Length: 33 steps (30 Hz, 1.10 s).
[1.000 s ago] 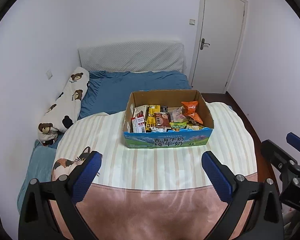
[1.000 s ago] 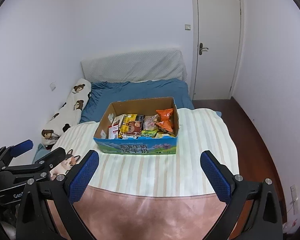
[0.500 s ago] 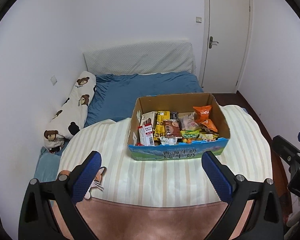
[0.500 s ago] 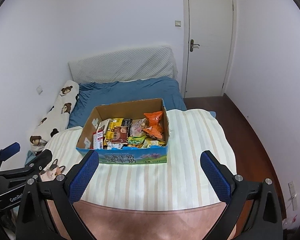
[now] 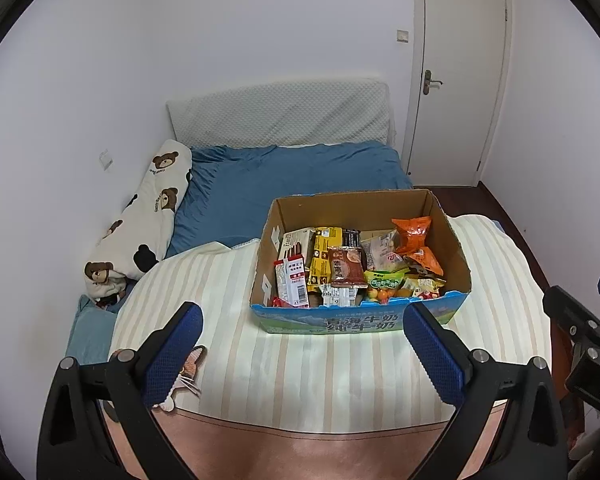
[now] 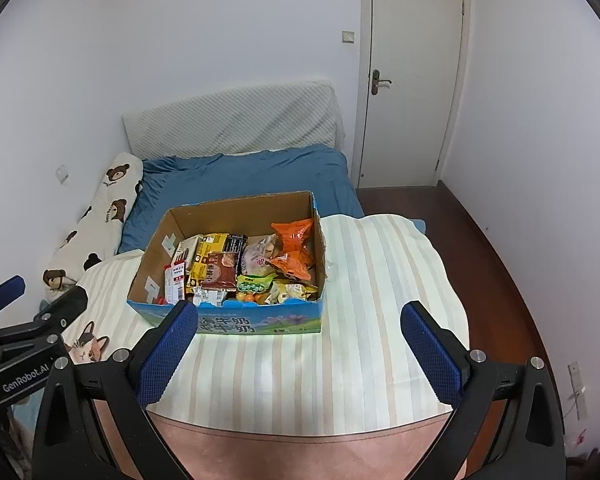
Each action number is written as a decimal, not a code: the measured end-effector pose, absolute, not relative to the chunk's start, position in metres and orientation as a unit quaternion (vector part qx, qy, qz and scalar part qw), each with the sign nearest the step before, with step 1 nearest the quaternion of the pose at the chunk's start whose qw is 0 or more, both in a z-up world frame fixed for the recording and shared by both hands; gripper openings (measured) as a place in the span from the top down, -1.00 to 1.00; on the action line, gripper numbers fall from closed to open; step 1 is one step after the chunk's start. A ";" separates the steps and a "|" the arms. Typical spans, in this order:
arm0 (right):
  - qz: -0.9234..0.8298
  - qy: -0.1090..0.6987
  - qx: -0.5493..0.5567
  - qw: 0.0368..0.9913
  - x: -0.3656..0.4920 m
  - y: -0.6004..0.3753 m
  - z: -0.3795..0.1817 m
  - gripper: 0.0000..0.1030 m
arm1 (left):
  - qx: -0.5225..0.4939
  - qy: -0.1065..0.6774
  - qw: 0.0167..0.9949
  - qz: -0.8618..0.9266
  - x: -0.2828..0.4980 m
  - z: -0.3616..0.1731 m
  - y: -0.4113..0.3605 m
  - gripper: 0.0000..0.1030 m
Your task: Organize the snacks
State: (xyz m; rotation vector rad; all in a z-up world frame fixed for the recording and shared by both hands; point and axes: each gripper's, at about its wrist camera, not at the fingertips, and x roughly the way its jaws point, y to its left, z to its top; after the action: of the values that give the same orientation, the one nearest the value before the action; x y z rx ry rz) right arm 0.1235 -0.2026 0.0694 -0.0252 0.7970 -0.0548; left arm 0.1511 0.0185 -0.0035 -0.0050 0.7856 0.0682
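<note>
Filling most of both views, the bed [image 5: 300, 168] carries a striped blanket [image 5: 340, 364] whose near edge is cut off by the frame. On the blanket, toward its far side, sits the cardboard box [image 5: 458, 256] of snacks [image 5: 342, 266]; the box's near wall hides the lowest packets, and most labels are too small to read. An orange bag [image 6: 294, 236] lies at the box's right end. The left gripper [image 5: 302, 354] and the right gripper [image 6: 298, 350] both hover short of the box with jaws spread wide and nothing between them. A cat print [image 6: 90, 346] on the blanket is partly covered by a finger. Compared with a second ago, the box looms larger and nearer in both views.
</note>
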 end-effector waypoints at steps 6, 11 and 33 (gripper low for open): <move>-0.029 0.391 -0.013 0.920 0.125 -0.202 0.067 -1.00 | -0.004 0.384 0.923 0.034 0.153 -0.004 0.018 -1.00; -0.030 0.390 -0.013 0.920 0.123 -0.201 0.067 -1.00 | -0.005 0.382 0.923 0.033 0.154 -0.006 0.019 -1.00; -0.029 0.384 -0.013 0.923 0.118 -0.198 0.075 -1.00 | -0.002 0.366 0.930 0.026 0.145 0.004 0.020 -1.00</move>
State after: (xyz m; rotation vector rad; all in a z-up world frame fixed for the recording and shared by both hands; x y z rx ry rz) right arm 0.1182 -0.1978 0.0752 -0.0264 0.7888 -0.0594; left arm 0.1448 0.0198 0.0045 -0.0045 0.7490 0.0536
